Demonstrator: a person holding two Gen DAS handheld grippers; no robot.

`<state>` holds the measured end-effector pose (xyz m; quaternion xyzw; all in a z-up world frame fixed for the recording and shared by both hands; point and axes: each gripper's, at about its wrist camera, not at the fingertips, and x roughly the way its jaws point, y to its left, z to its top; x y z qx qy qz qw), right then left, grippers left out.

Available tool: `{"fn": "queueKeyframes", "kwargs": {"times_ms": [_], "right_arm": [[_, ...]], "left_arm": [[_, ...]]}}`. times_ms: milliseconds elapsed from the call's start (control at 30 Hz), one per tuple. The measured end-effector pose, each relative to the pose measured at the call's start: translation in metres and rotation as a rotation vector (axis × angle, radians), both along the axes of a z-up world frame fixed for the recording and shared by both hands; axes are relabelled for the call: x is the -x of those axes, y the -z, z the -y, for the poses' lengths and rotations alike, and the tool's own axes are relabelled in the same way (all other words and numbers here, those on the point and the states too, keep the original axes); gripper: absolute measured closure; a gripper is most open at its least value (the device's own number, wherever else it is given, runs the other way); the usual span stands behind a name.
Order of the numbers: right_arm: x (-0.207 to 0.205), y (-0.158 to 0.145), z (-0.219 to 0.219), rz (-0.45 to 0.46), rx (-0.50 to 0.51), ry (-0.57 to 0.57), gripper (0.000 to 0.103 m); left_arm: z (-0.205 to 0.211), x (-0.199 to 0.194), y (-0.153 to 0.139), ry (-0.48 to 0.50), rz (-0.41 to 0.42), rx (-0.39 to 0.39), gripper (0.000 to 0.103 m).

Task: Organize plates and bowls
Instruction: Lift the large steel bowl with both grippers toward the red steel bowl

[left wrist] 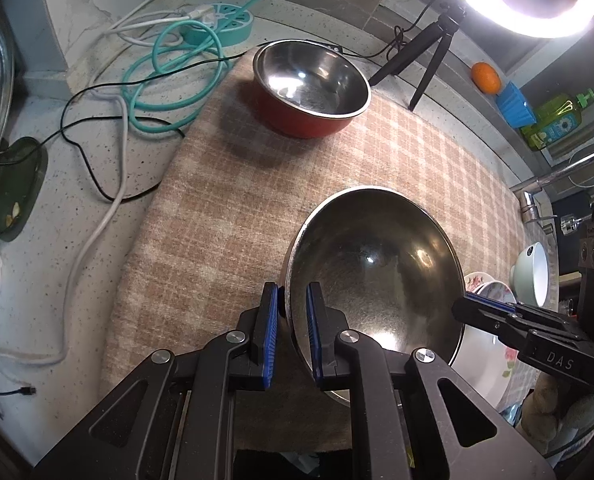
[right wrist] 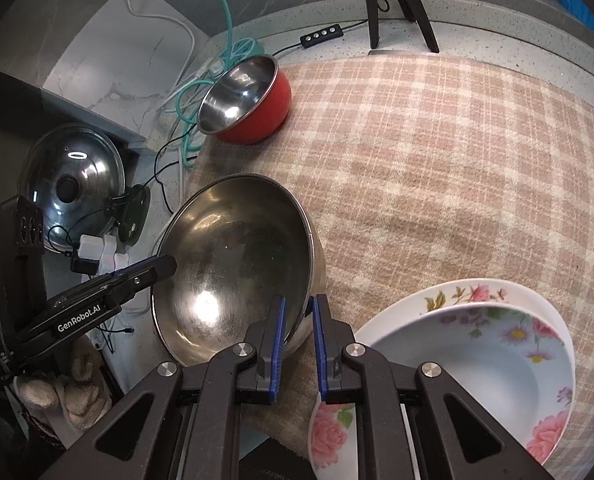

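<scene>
A large steel bowl (left wrist: 377,272) (right wrist: 233,256) is over the near part of the plaid cloth (left wrist: 217,220) (right wrist: 437,160). My left gripper (left wrist: 293,300) is shut on its left rim, and my right gripper (right wrist: 299,308) is shut on its right rim. Each gripper also shows in the other's view: the right gripper (left wrist: 469,304) at the bowl's right edge, the left gripper (right wrist: 165,266) at its left edge. A red bowl with a steel inside (left wrist: 311,84) (right wrist: 245,100) stands at the cloth's far corner. Stacked floral plates (right wrist: 477,344) (left wrist: 489,344) lie to the right of the steel bowl.
A white bowl (left wrist: 533,272) stands beyond the plates. Teal and white cables (left wrist: 169,80) and a teal power strip (left wrist: 225,24) lie left of the cloth. A pot lid (right wrist: 73,176) leans at the left. A tripod (left wrist: 421,56), an orange (left wrist: 485,76), a soap bottle (left wrist: 557,120) and a faucet (left wrist: 545,184) line the back.
</scene>
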<state>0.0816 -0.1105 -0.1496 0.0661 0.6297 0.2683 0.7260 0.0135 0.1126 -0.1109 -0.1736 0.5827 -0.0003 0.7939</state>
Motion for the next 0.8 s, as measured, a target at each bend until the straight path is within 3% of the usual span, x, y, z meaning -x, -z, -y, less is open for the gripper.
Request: {"fn": "queueKeyframes", "kwargs": {"times_ms": [800], "right_arm": [[0.02,0.001,-0.01,0.001,0.01,-0.047,0.091]], "left_arm": [[-0.003,0.001,0.005,-0.019,0.001,-0.026,0.091]]}}
